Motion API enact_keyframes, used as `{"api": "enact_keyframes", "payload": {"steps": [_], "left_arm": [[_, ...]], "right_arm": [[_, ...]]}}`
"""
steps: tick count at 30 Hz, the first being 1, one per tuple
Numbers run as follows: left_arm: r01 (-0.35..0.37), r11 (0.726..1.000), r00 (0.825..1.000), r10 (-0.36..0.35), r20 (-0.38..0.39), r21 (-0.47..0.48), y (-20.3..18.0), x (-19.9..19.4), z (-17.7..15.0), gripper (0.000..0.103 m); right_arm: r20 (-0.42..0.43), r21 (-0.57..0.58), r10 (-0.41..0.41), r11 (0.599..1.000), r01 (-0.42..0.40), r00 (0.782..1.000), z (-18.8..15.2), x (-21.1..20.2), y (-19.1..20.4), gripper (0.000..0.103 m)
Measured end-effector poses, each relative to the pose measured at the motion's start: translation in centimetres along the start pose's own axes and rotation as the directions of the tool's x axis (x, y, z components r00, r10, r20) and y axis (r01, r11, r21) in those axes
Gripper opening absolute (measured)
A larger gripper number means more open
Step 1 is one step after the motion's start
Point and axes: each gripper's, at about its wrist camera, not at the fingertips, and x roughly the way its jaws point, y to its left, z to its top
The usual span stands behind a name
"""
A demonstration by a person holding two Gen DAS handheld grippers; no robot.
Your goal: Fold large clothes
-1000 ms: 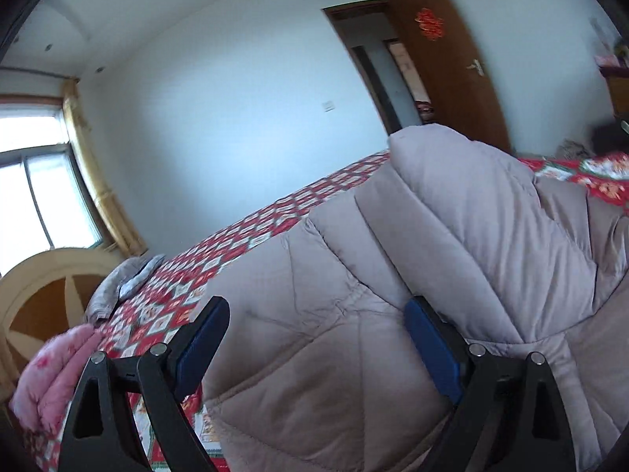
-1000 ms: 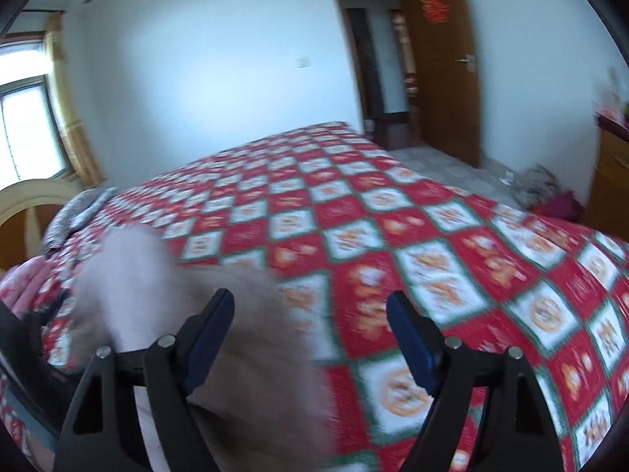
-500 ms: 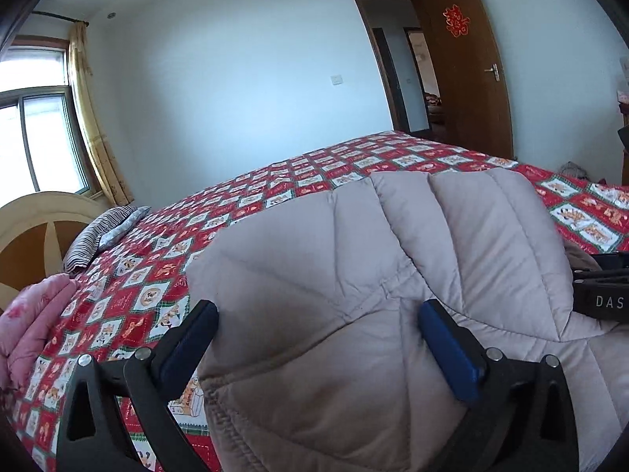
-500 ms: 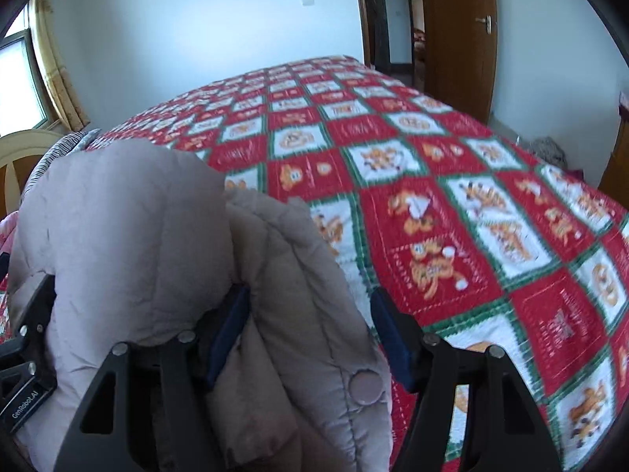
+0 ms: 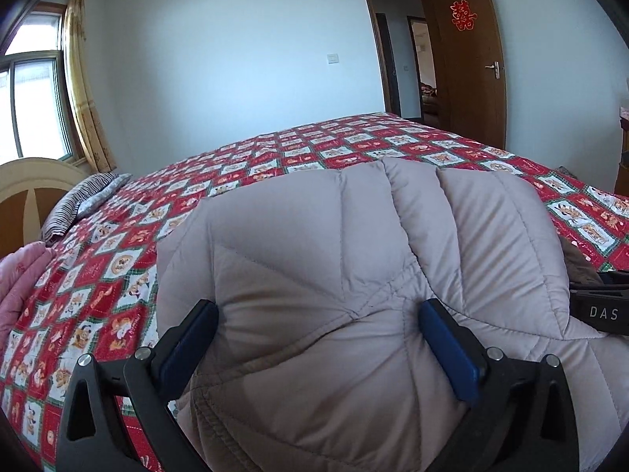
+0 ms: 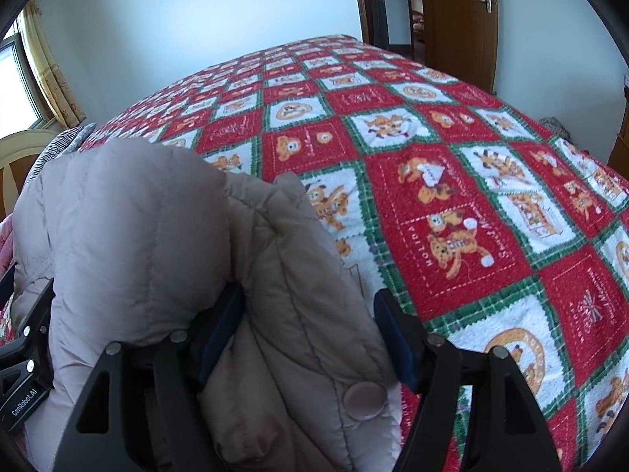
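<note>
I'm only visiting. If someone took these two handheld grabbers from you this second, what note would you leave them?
Left gripper: jaws wide, the grey padded jacket bulging between them.
Right gripper: jaws opening, with the jacket's snap-button edge between them.
Jacket: a puffy heap on the red patterned bed cover, doubled over itself.
Done: it is on the bed and roughly bunched.
Left: probably spread it flat, fold it neatly and press it down.

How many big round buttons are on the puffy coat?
1 shows: the round button on the puffy coat edge nearest the camera, between the right gripper's fingers. Folds may hide more.
</note>
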Motion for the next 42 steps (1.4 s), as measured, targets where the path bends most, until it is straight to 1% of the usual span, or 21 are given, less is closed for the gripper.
{"api": "enact_keyframes", "payload": {"steps": [11,22,30,34,36,38,41,42], "left_arm": [[0.029,0.999,0.998,-0.03,-0.046,-0.016,0.2,0.9,-0.2,0.102],[0.039,0.999,0.997,-0.041,-0.06,-0.031,0.3,1.2,-0.2,0.102],[0.033,0.999,0.997,-0.035,-0.067,-0.026,0.3,1.3,-0.1,0.102],[0.01,1.0,0.997,-0.012,-0.072,-0.025,0.7,0.4,0.1,0.102],[-0.006,0.998,0.998,0.002,-0.067,-0.058,1.7,-1.0,-0.1,0.102],[-0.021,0.991,0.998,0.013,-0.062,-0.129,3.7,-3.0,-0.8,0.102],[-0.006,0.975,0.997,-0.011,-0.075,-0.224,6.6,-5.0,-2.5,0.102],[0.015,0.966,0.995,-0.04,-0.095,-0.257,7.6,-5.4,-3.4,0.102]], "right_arm": [[-0.024,0.001,-0.019,1.0,0.019,1.0,-0.2,0.5,0.2,0.074],[-0.034,0.005,-0.019,1.0,0.02,0.999,-0.1,1.1,0.1,0.077],[-0.046,0.001,-0.021,1.0,0.021,0.999,0.0,1.4,0.1,0.079],[-0.056,-0.008,-0.008,1.0,0.008,0.998,0.0,1.5,0.1,0.081],[-0.062,-0.007,0.008,1.0,-0.008,0.998,0.1,1.5,-0.1,0.082],[-0.059,0.002,0.027,1.0,-0.027,0.998,0.1,1.4,-0.4,0.082],[-0.049,0.021,0.047,0.999,-0.046,0.998,-0.1,1.1,-0.5,0.082],[-0.047,0.026,0.051,0.998,-0.05,0.998,-0.2,0.9,-0.6,0.082]]}}
